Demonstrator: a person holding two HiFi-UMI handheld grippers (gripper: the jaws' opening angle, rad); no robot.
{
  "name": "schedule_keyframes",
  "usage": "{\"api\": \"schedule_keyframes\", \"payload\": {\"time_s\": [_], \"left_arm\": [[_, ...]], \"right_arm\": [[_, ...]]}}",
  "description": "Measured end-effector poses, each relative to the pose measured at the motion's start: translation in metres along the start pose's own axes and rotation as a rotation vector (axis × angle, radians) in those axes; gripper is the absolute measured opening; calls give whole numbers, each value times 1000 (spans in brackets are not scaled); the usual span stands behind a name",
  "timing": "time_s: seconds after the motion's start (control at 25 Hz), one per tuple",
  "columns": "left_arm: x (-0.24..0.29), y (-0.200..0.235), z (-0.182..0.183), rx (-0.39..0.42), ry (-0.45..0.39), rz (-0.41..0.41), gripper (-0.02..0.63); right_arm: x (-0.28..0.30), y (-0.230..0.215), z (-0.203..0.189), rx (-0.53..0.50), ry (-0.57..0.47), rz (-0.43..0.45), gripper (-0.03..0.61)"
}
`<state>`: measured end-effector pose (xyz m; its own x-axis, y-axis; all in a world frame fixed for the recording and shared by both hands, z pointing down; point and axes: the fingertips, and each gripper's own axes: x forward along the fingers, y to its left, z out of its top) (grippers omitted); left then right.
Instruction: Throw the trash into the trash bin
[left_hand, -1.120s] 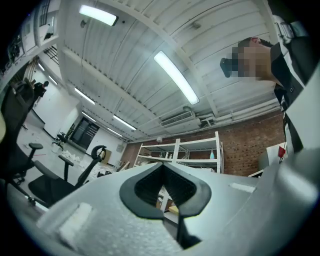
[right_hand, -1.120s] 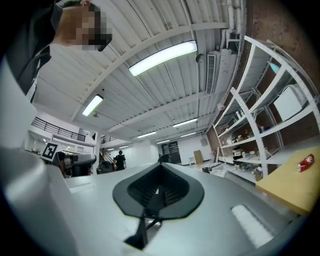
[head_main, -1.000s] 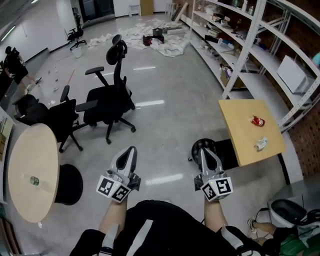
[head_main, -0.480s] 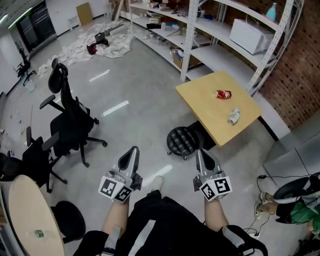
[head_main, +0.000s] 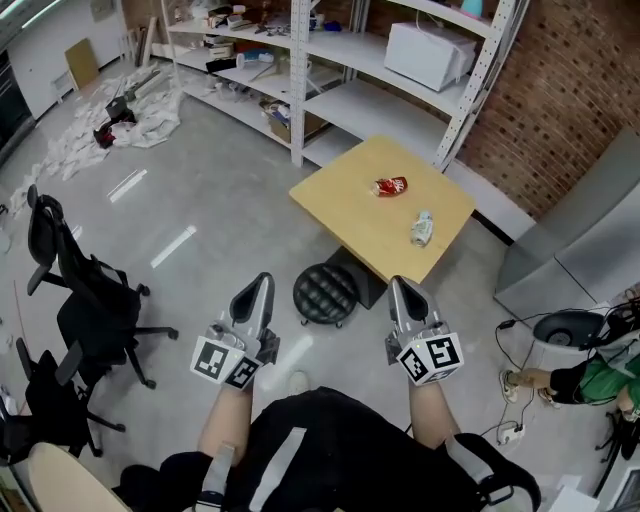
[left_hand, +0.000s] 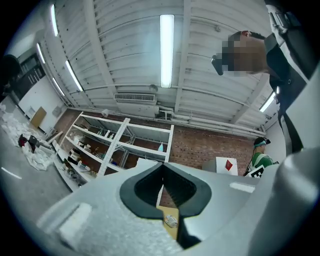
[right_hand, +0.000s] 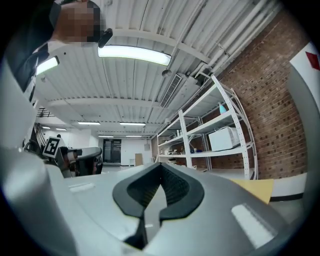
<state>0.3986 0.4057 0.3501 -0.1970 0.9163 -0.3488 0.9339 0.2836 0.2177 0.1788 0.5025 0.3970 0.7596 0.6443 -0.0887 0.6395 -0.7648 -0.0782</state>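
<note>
Two pieces of trash lie on the yellow square table (head_main: 350, 215): a red wrapper (head_main: 390, 186) and a crumpled white piece (head_main: 421, 229). My left gripper (head_main: 262, 286) and right gripper (head_main: 398, 289) are held side by side short of the table's near edge, both shut and empty. In the left gripper view the jaws (left_hand: 161, 168) meet at the tips, and the white piece (left_hand: 171, 220) shows on the table through the gap below them. The right gripper (right_hand: 161, 167) is shut too, with the table's corner (right_hand: 256, 188) at its right. A bin with a dark liner (head_main: 564, 329) stands on the floor at the right.
A black round stool (head_main: 325, 293) stands between me and the table. Black office chairs (head_main: 90, 300) are at the left. White shelving (head_main: 300, 60) with a white box (head_main: 425, 55) runs along the brick wall. At the right are a grey cabinet (head_main: 590, 240) and a person in green (head_main: 600, 385).
The view has swung round: the table with the trash has shifted from the right edge to straight ahead and nearer. Both grippers have stayed shut and empty.
</note>
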Motion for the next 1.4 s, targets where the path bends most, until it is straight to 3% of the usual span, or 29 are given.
{"api": "schedule_keyframes", "payload": {"time_s": [0.24,0.44,0.64,0.76,1.08,1.4], "left_arm": [[39,26,-16,-1,51,-81,3],[59,46,-35,-111,90,-124,3],[93,41,-54,-104,120,-171,3],[123,34,-68,-63,142,-203,4],[218,0,-103,-81,150,-279,5],[275,-10,-163,-100,245,-281,5]], "right_arm": [[18,-19,-2,-2,2,-100,6],[25,-30,-15,-2,24,-181,6],[25,-59,-23,7,42,-211,6],[32,-85,-19,16,19,-229,6],[51,-193,-25,24,53,-298,6],[73,-282,-91,102,202,-419,6]]}}
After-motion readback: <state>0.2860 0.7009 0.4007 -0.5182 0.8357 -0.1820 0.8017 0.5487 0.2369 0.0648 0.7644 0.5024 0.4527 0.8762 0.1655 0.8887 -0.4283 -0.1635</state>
